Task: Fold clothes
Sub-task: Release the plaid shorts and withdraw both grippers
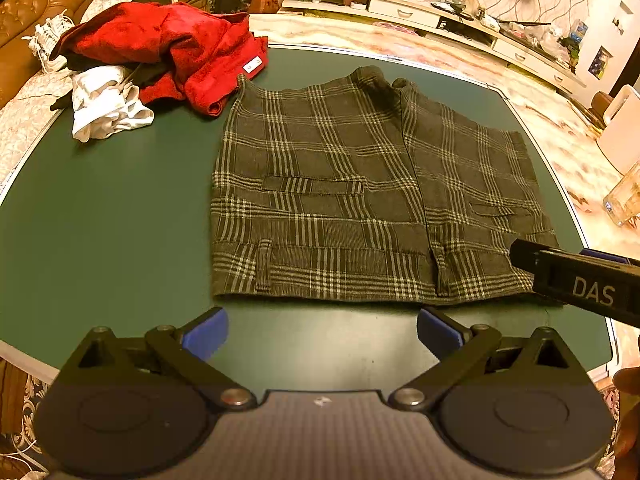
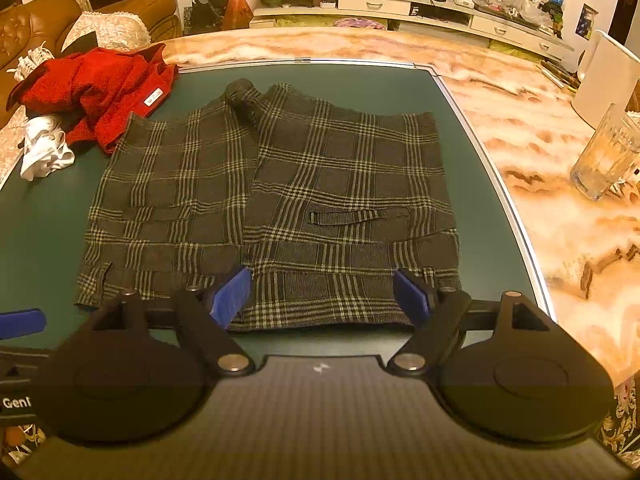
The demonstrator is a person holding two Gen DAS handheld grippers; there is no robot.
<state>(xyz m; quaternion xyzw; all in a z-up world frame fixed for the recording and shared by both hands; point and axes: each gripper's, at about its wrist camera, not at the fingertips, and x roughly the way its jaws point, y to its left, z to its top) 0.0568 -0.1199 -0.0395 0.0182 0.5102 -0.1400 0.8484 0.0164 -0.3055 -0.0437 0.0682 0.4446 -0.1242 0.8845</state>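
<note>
A: From the left wrist camera, what's laid out?

B: The plaid shorts (image 1: pixel 360 192) lie flat on the green table (image 1: pixel 100 216), waistband toward the camera, legs pointing away. The left gripper (image 1: pixel 322 330) hovers just short of the waistband's near edge with its jaws spread wide and nothing between them. The right gripper (image 1: pixel 576 280) reaches in from the right, over the waistband's right corner; from here I can't tell how its jaws stand.

A: And the heap at the back?

B: A red garment (image 1: pixel 172 48) and a white garment (image 1: pixel 104 108), bunched at the far-left corner, well apart from the grippers. My guess is they wait their turn, kept off the working area.

A: The right wrist camera?

B: The same plaid shorts (image 2: pixel 272 200), spread smooth. The right gripper (image 2: pixel 322 298) has its jaws wide, straddling the right half of the waistband, empty. A drinking glass (image 2: pixel 604 156) stands off the table on the marble surface (image 2: pixel 540 200), clear of the cloth.

A: Why both at the waistband?

B: Likely to pinch its corners for a first fold.
</note>
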